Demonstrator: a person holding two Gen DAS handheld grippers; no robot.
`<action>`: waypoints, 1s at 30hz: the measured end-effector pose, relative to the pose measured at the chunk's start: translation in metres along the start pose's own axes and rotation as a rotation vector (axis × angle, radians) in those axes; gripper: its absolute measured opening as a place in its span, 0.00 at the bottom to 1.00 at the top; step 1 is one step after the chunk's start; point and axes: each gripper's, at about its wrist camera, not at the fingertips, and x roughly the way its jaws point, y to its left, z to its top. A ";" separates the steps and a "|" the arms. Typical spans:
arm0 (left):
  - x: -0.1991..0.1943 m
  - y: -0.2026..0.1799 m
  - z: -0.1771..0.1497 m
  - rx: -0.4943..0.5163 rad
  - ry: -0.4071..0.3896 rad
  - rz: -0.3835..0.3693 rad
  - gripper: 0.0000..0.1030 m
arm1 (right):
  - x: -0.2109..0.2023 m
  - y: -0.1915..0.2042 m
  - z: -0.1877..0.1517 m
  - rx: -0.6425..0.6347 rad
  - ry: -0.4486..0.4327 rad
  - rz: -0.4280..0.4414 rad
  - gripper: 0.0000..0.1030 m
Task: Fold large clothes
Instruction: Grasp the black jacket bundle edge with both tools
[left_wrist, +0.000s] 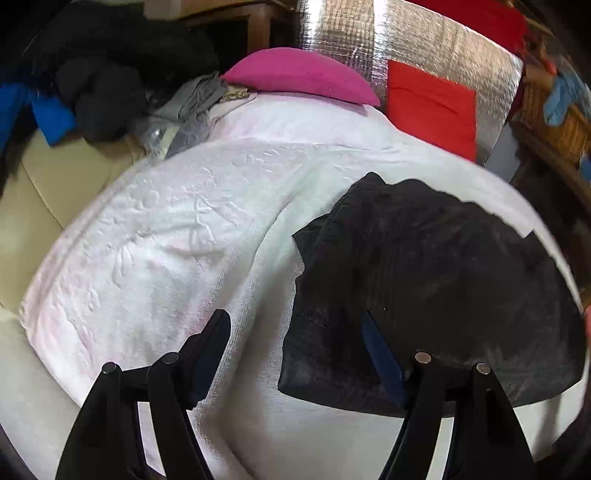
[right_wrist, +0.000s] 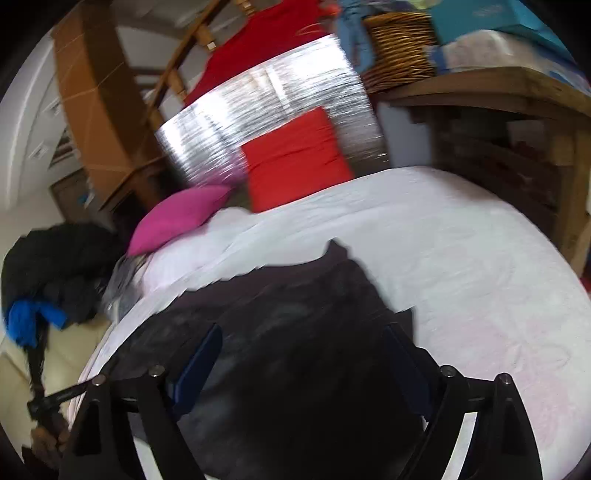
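Two cushions (pink, red) behind white bedspread; left gripper, right gripper agape, empty.

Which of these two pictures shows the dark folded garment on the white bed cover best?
The left wrist view: the dark folded garment is sharp, its edges clear. The right wrist view shows it blurred, partly behind gripper fingers.

black garment, white embossed bedspread

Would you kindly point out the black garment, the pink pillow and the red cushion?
black garment (left_wrist: 436, 273), left wrist view, middle of the folded fabric.
pink pillow (left_wrist: 299, 74), left wrist view, centre of its top face.
red cushion (right_wrist: 295, 158), right wrist view, middle of its front.
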 end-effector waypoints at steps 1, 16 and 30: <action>0.000 -0.004 -0.001 0.020 -0.006 0.021 0.72 | 0.001 0.007 -0.004 -0.015 0.009 0.010 0.86; 0.006 -0.022 -0.008 0.157 -0.043 0.158 0.72 | 0.066 0.030 -0.052 -0.117 0.305 -0.068 0.55; 0.005 -0.028 -0.011 0.180 -0.057 0.186 0.72 | 0.024 0.004 -0.032 0.064 0.209 0.116 0.66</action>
